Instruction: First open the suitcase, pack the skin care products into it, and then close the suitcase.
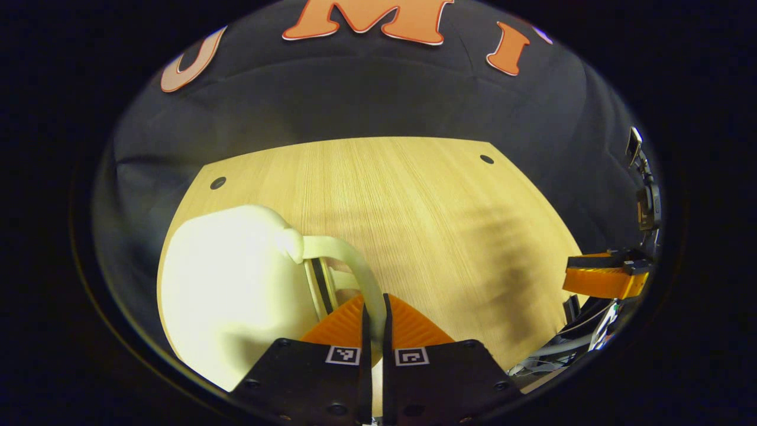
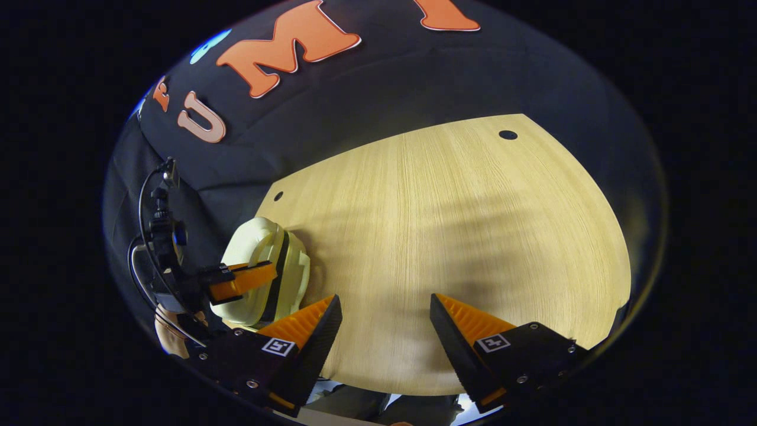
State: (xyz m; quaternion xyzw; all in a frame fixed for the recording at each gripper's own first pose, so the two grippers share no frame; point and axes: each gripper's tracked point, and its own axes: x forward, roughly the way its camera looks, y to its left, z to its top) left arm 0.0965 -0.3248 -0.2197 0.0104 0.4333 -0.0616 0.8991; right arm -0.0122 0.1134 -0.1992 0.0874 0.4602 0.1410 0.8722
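A small cream suitcase point(image 1: 236, 290) stands on edge at the left of the wooden table point(image 1: 426, 207), its halves together along a dark seam. Its curved cream handle point(image 1: 355, 266) runs down between the fingers of my left gripper point(image 1: 377, 313), which is shut on it. In the right gripper view the same suitcase point(image 2: 293, 269) stands at the table's left edge, with the left gripper point(image 2: 242, 281) reaching onto it from the left. My right gripper point(image 2: 384, 313) hovers open over bare table to the suitcase's right, nothing between its fingers. It also appears far right in the left gripper view point(image 1: 603, 275).
The table point(image 2: 473, 225) has small dark holes near its far corners point(image 2: 507, 135). Black cloth hangs behind and beside it. Cables point(image 1: 568, 349) lie off the table's right edge. A hand point(image 2: 168, 334) holds the left gripper.
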